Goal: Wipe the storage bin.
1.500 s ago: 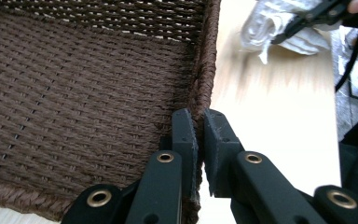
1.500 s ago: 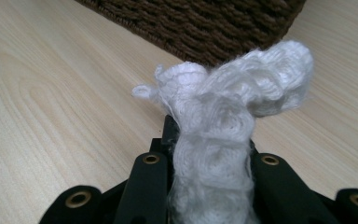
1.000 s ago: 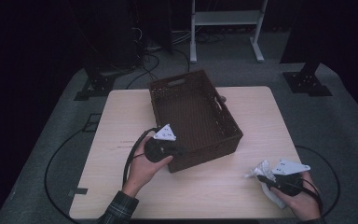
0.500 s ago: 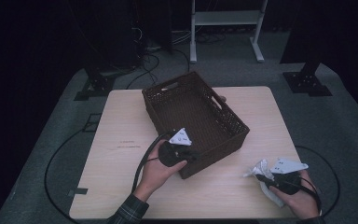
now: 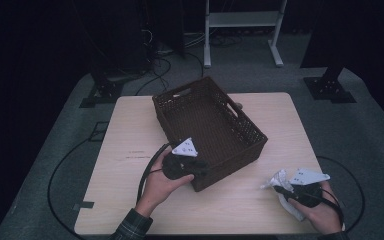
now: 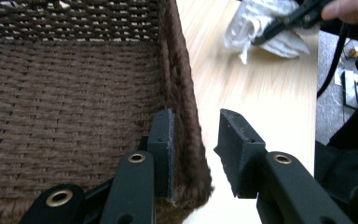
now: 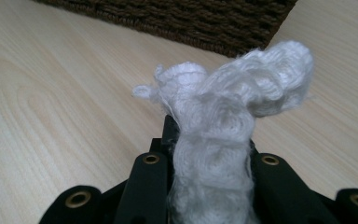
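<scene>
White cloth (image 7: 223,121) sits bunched near the bench's front right corner, pinched in the right tool (image 7: 209,158). Basket (image 5: 207,127) stands mid-bench, skewed. Left tool (image 6: 196,154) straddles its near corner wall, jaws just been opening, outer pad clear. Risks: inner jaw snags the weave and drags the basket; loose cloth tail catches the rim on transfer.

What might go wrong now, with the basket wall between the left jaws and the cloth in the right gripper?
1. The left gripper, its jaws just opening, straddles the basket corner; pulling away could catch the wall and drag it.
2. The white cloth, bunched in the right gripper, hangs loose and might snag the rim.
</scene>
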Motion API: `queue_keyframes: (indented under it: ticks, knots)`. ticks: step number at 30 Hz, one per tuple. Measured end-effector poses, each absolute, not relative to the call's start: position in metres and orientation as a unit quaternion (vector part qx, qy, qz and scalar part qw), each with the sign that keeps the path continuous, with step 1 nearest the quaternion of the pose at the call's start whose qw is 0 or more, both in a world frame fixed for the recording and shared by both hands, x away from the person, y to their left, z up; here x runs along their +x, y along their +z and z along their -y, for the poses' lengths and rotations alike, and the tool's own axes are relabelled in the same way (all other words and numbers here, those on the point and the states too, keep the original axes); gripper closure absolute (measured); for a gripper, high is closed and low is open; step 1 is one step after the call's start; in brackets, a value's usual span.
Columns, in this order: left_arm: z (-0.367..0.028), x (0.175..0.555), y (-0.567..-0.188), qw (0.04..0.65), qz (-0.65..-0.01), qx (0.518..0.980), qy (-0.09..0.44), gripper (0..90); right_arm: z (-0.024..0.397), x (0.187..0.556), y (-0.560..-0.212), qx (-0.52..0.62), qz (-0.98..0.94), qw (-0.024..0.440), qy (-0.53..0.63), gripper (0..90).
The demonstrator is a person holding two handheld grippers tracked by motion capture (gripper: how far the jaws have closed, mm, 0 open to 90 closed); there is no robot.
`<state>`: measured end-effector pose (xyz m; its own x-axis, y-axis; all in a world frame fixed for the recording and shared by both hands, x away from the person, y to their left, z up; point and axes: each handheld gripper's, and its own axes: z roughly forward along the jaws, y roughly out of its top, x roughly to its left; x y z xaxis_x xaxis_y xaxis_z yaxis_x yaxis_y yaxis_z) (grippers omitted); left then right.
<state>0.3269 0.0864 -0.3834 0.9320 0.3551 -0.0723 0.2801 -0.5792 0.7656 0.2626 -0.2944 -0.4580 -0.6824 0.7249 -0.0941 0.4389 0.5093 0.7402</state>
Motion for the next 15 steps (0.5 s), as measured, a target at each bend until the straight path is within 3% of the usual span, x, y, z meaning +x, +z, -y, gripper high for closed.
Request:
queue_keyframes:
  ticks: [15]
  knots:
    - [-0.080,0.330,-0.393,0.405,-0.182,0.895,0.042,72.4,0.280,0.302,-0.436,0.353,-0.829,0.208,0.380,73.8]
